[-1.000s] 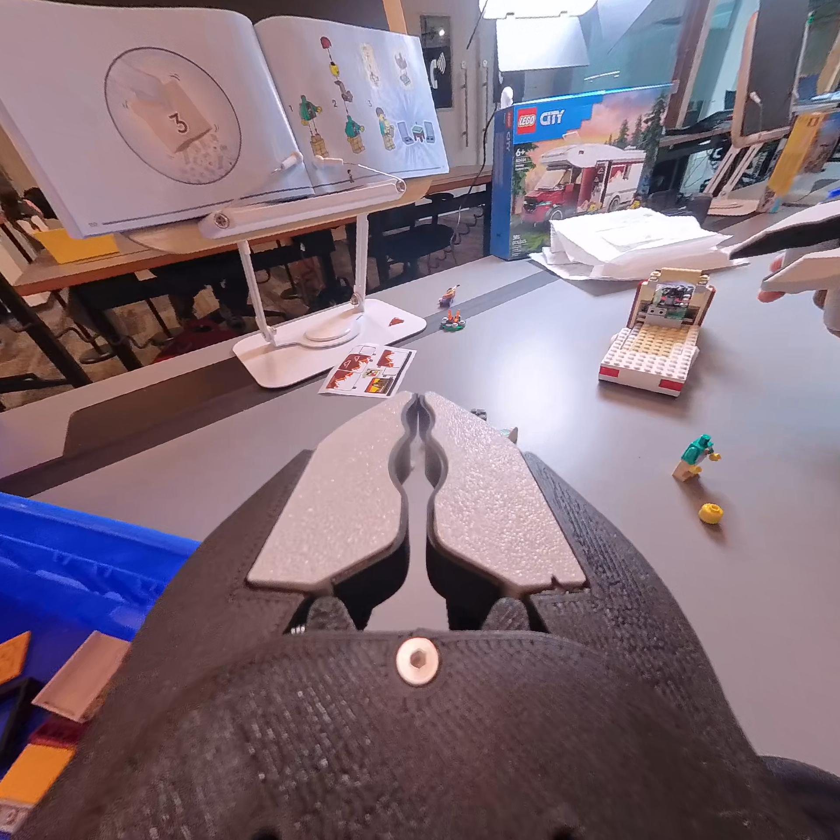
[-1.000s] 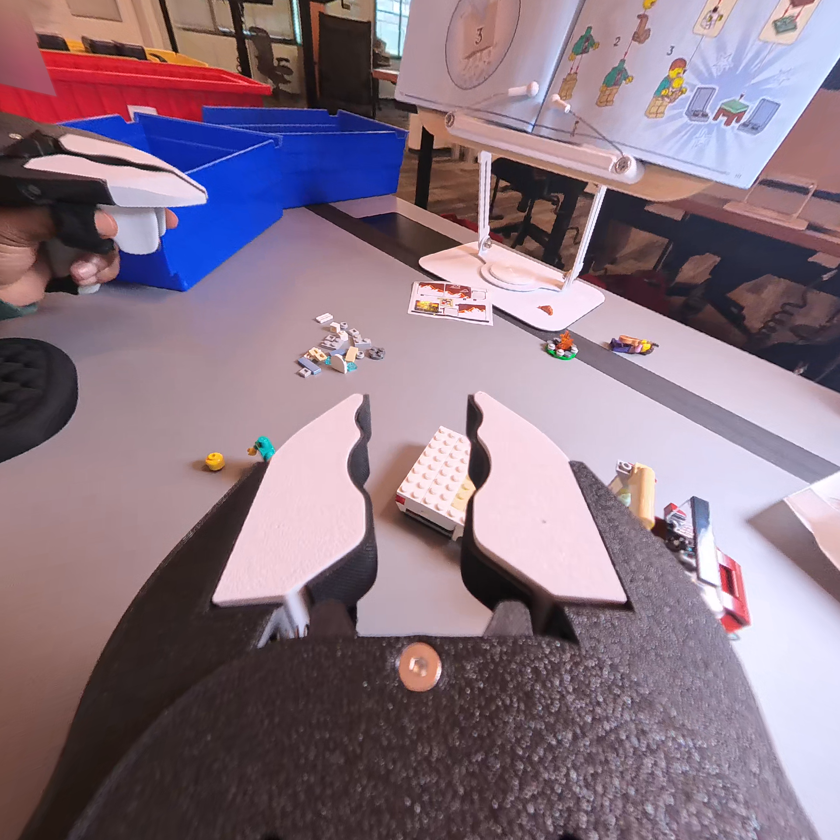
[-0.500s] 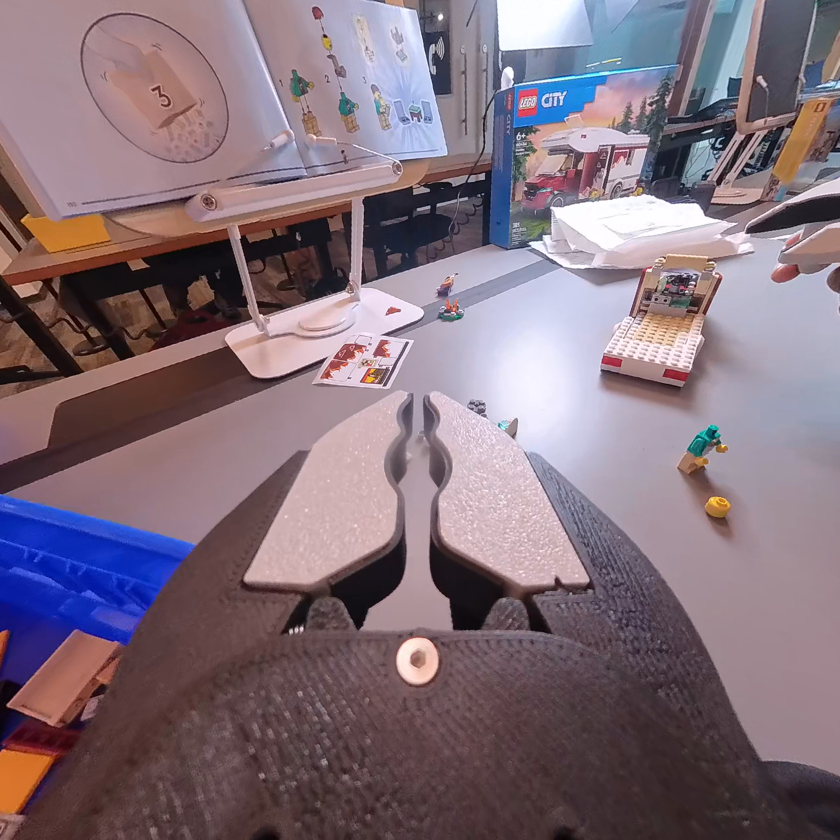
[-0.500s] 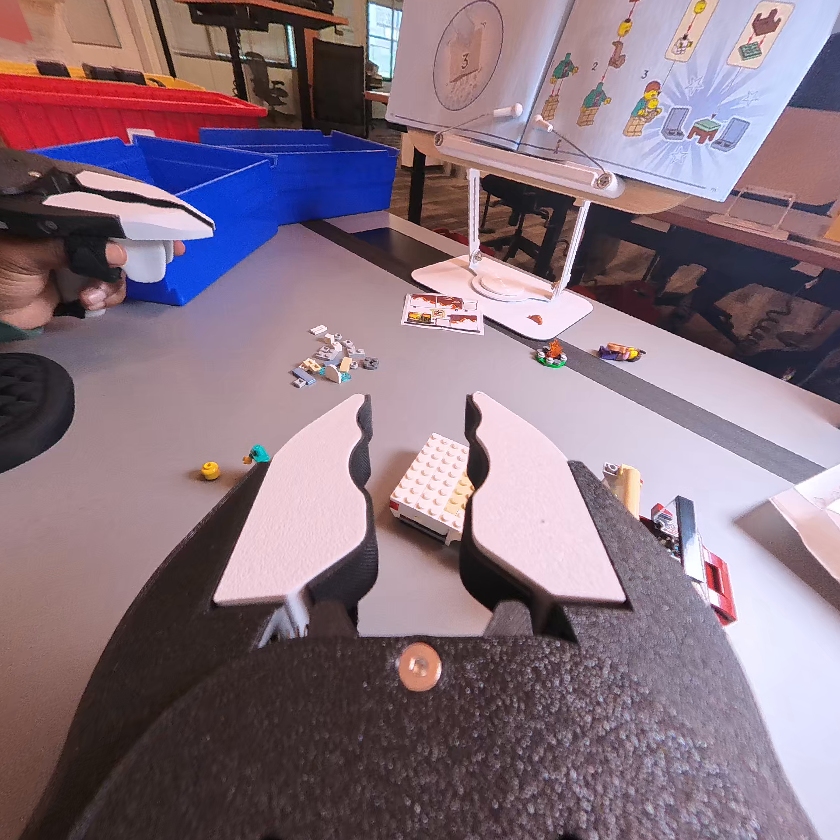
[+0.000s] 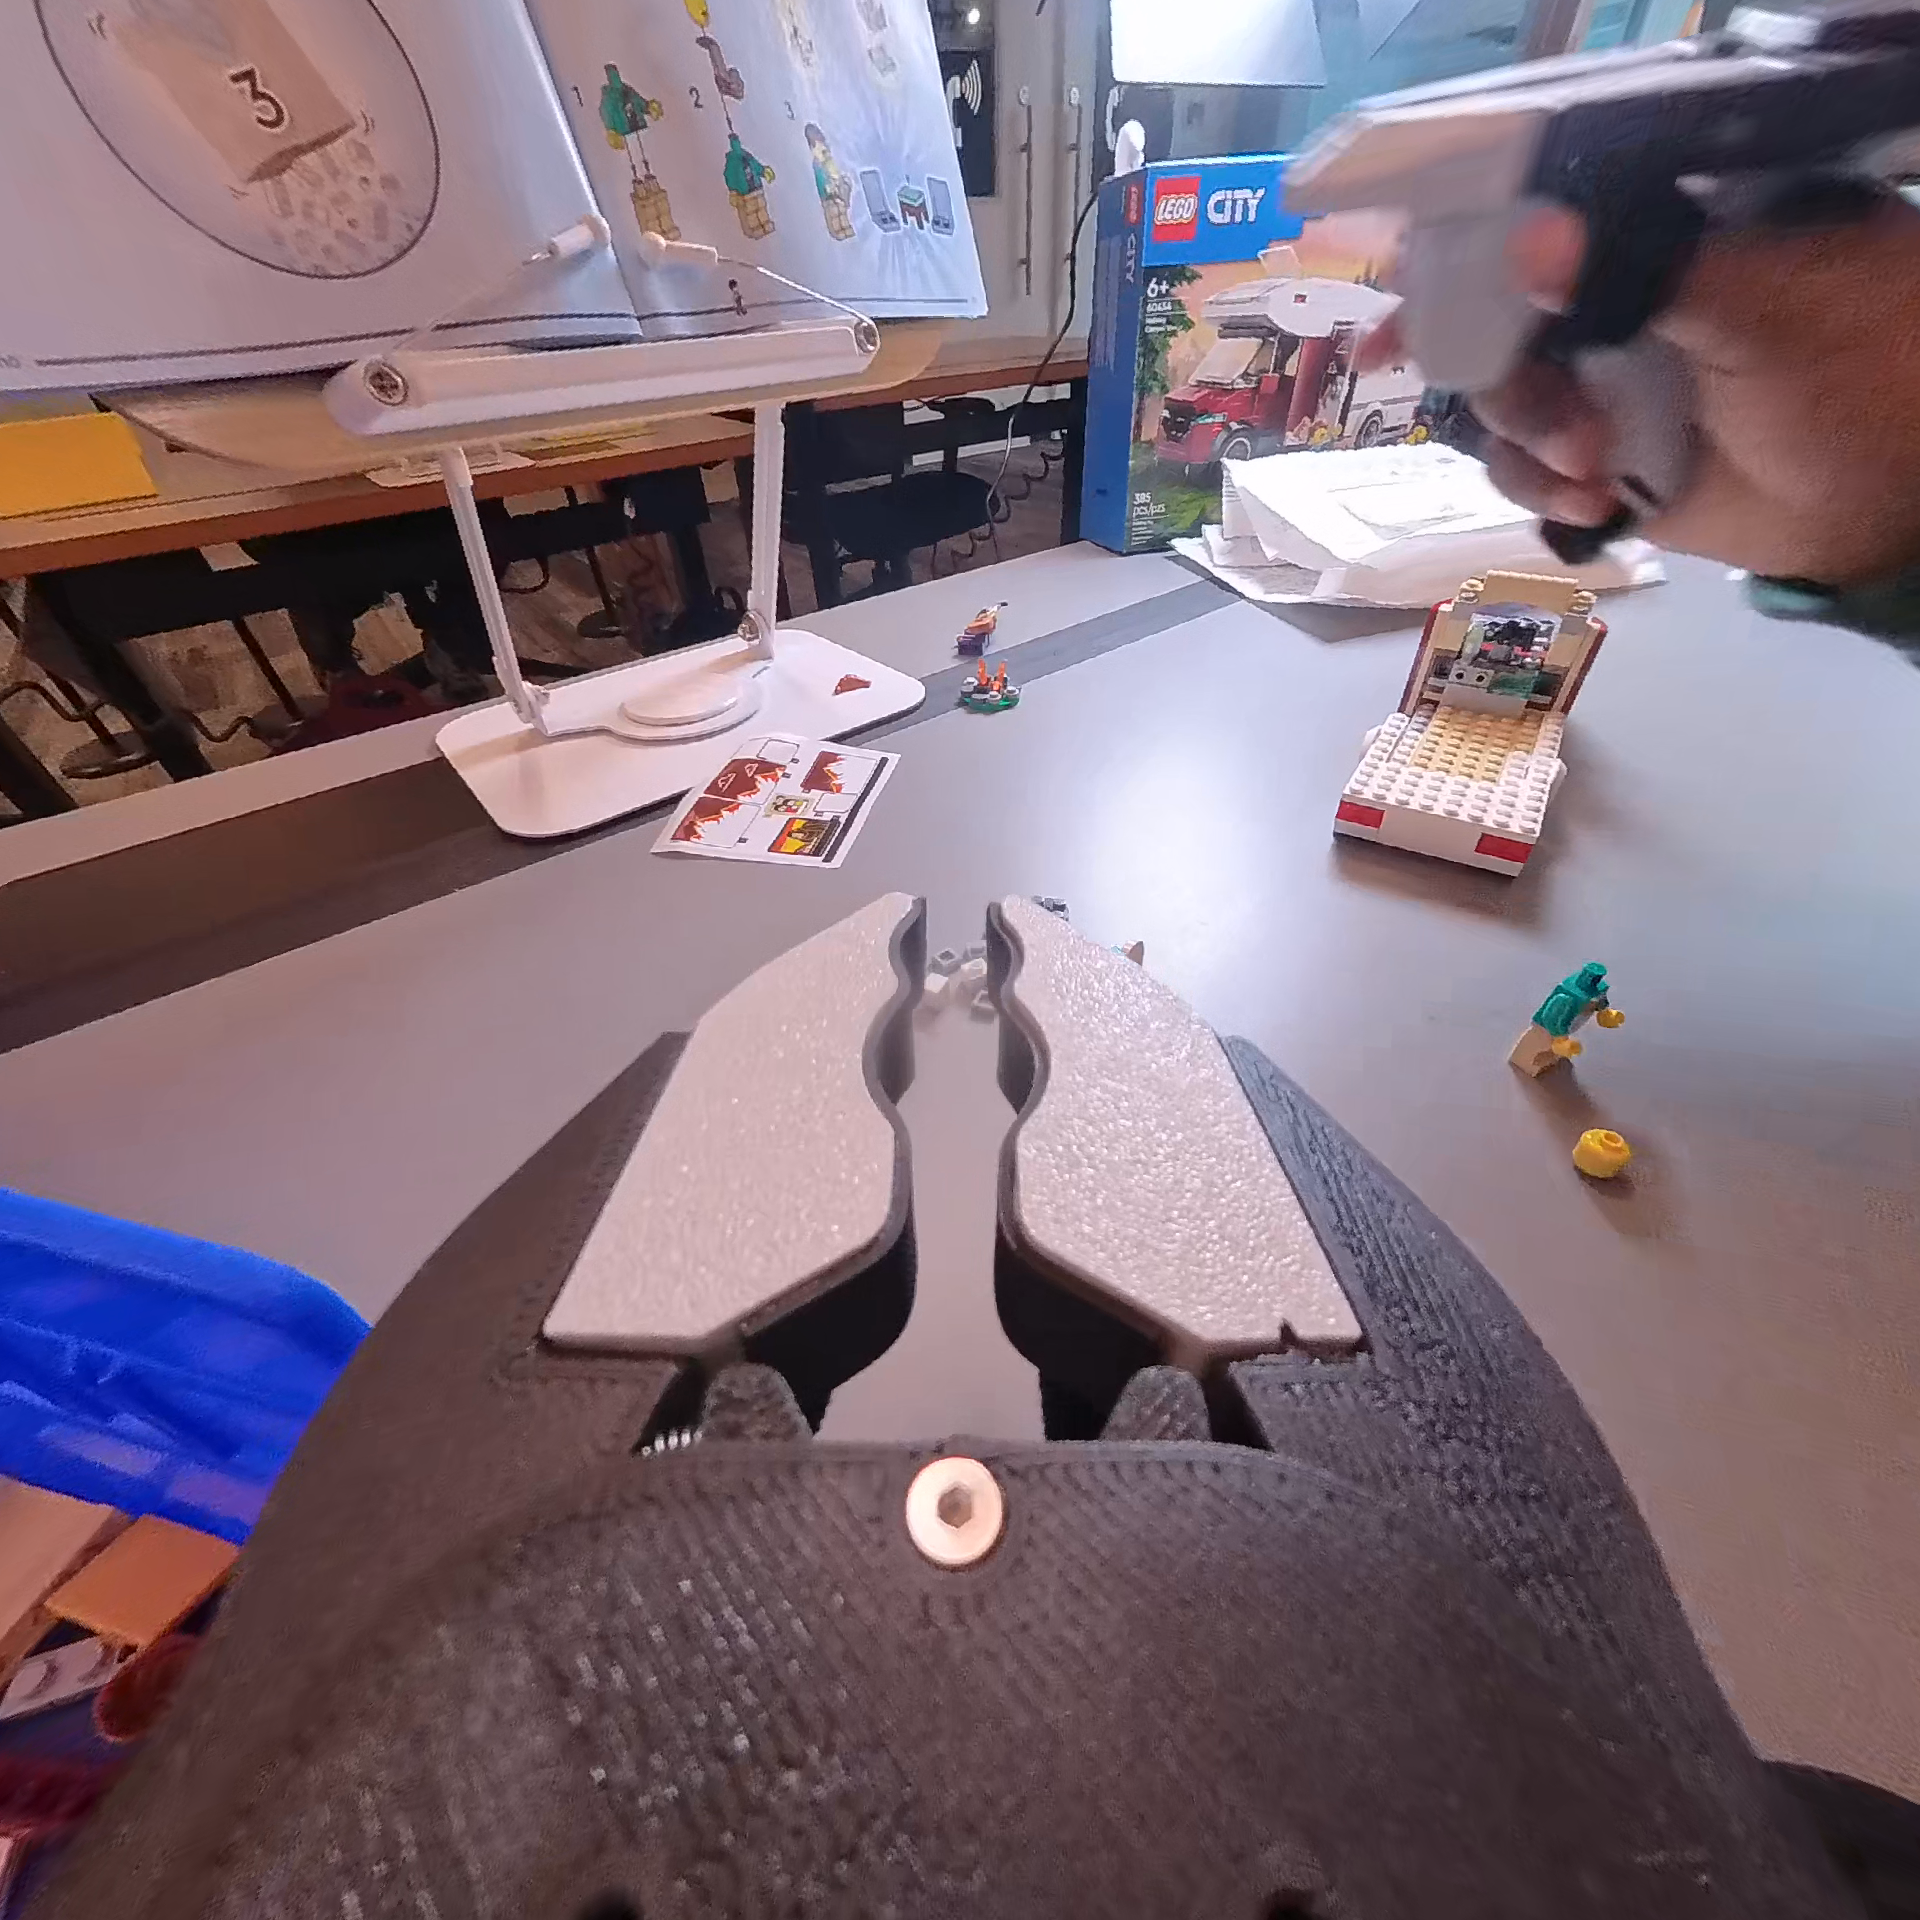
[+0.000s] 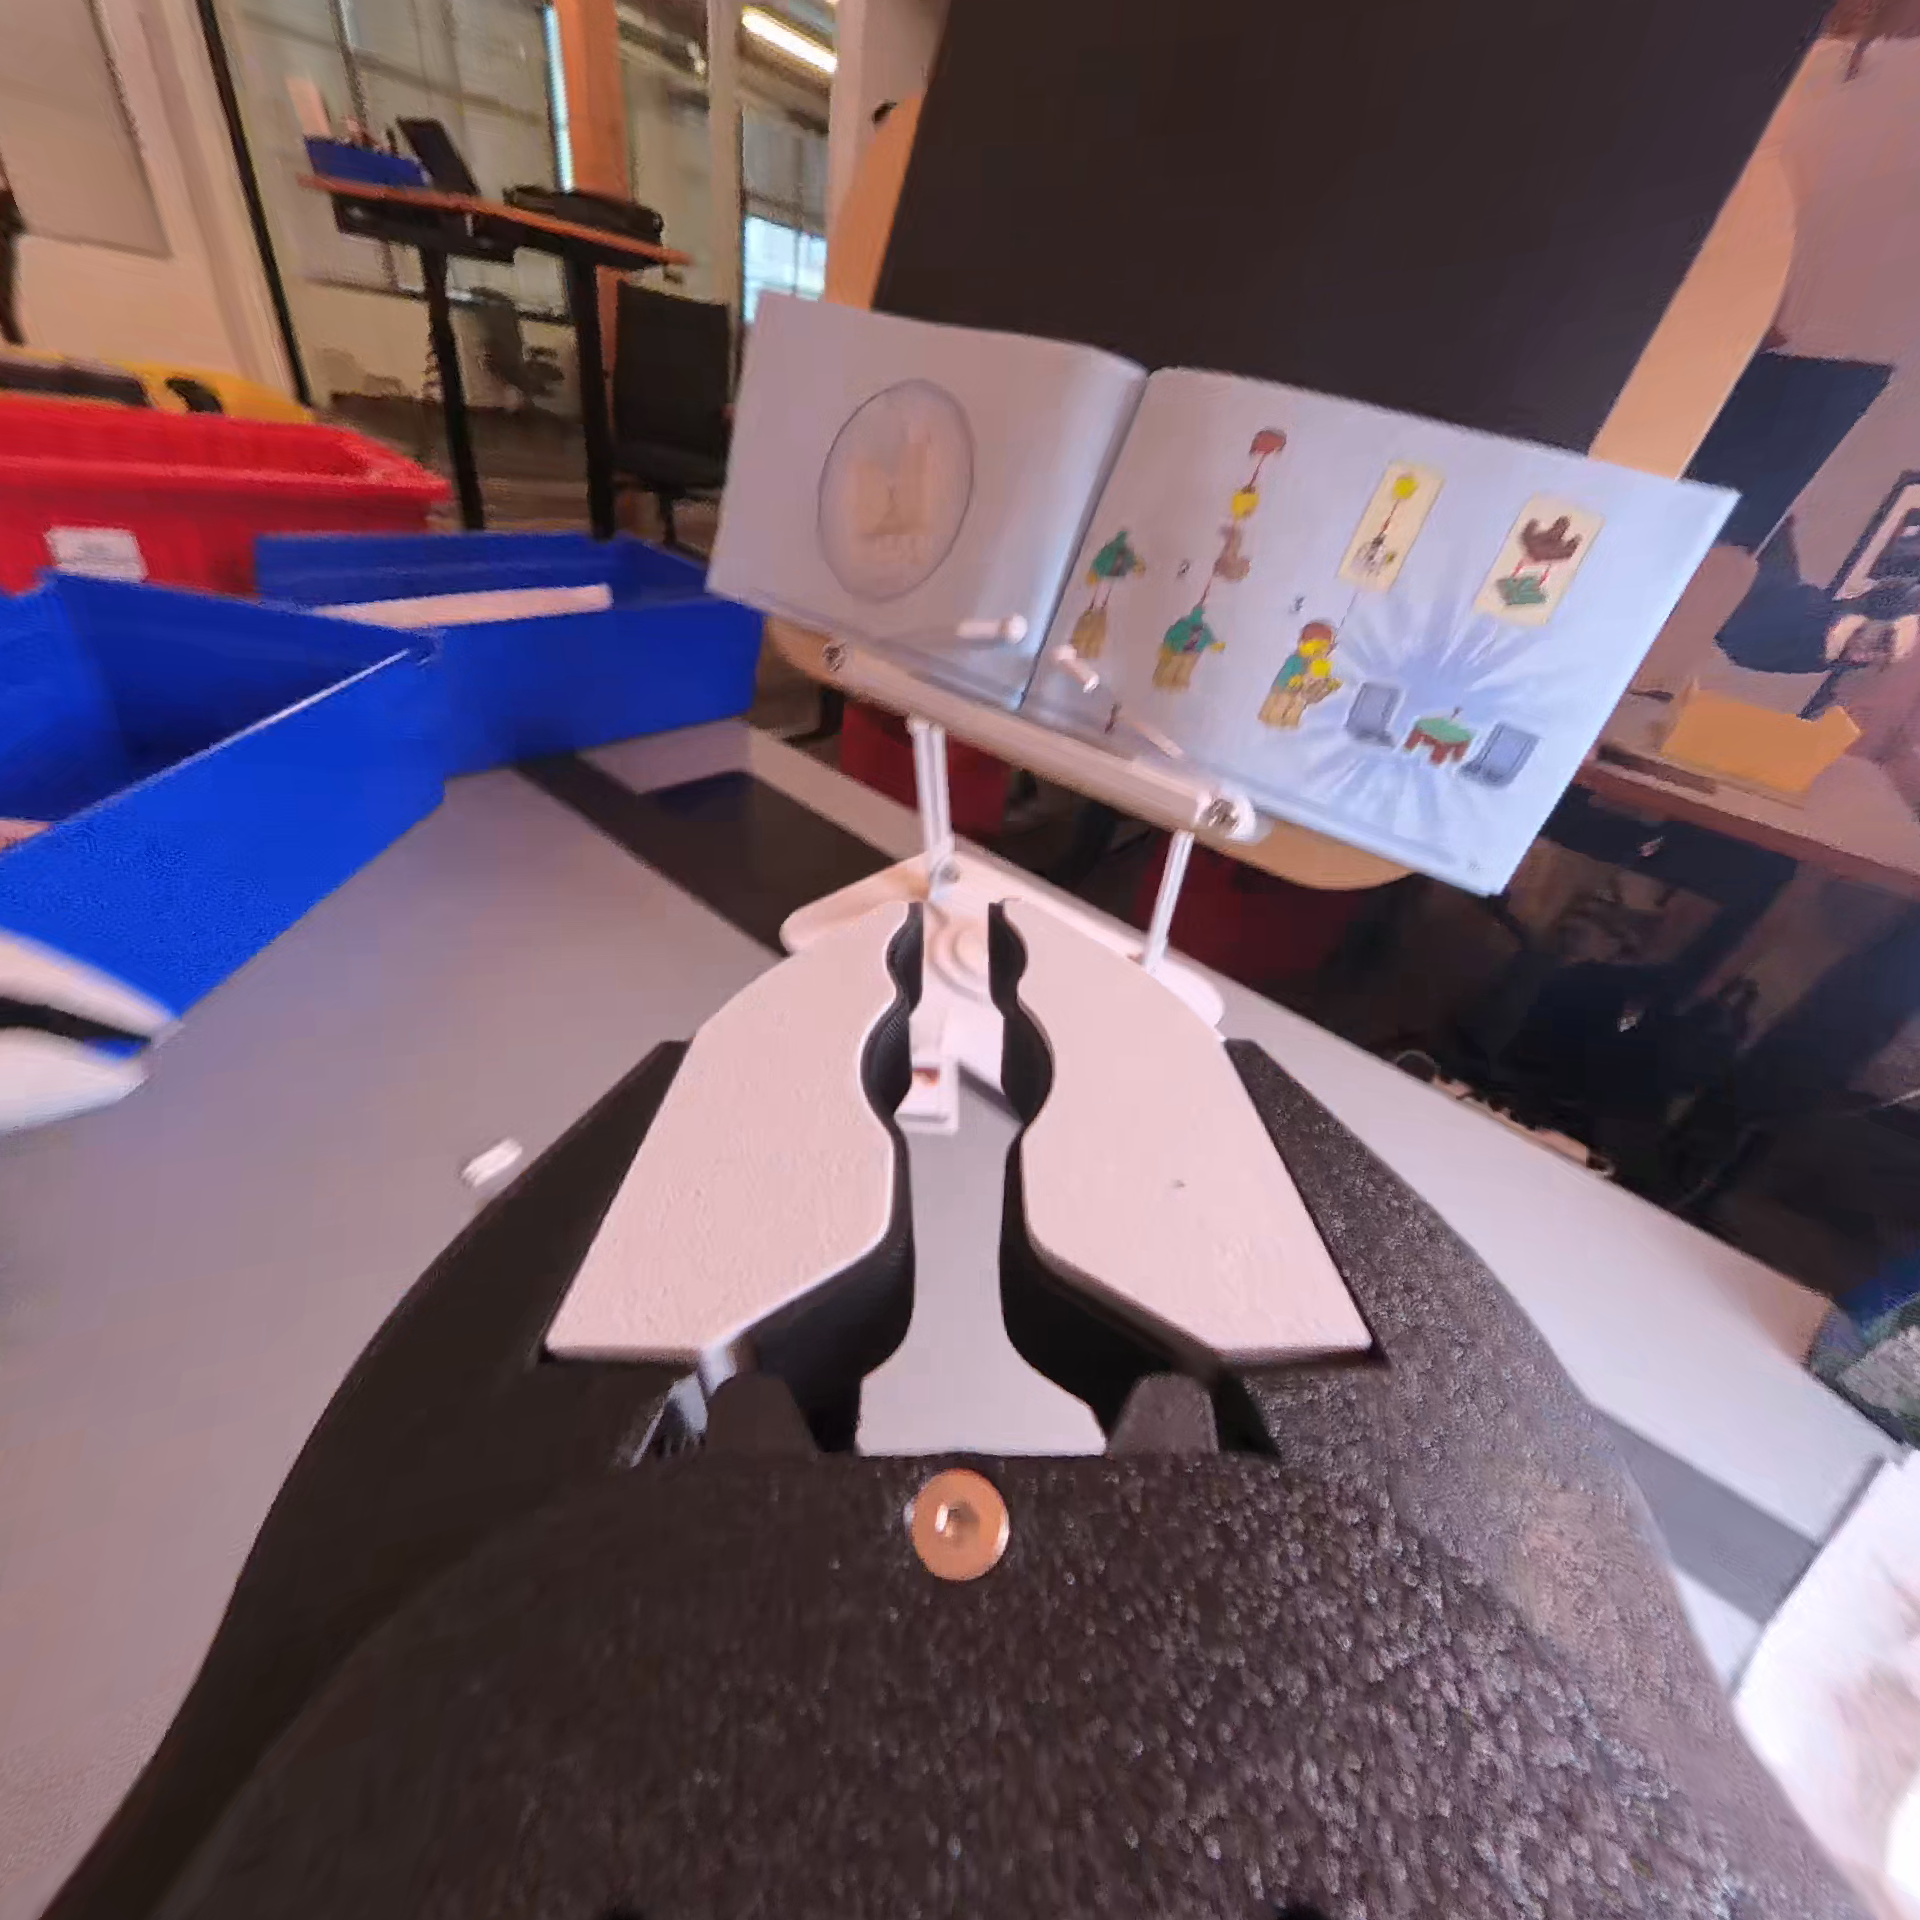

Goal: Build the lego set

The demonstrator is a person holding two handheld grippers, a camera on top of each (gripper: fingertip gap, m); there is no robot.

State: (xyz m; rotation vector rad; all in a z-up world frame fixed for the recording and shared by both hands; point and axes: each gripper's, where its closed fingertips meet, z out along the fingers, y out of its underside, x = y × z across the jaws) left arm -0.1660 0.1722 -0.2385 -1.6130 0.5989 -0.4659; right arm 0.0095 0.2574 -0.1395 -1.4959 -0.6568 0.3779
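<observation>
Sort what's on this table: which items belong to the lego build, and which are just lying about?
Part of the build:
- half-built camper
- headless minifigure
- yellow head piece
- small loose pieces
- campfire piece
- sticker sheet
- instruction booklet on its stand

Lying about:
- set box
- crumpled paper bags
- blue bins
- red bin

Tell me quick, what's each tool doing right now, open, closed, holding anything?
Left tool: slightly open, a narrow gap, holding nothing.
Right tool: slightly open, a narrow gap, holding nothing.
</observation>
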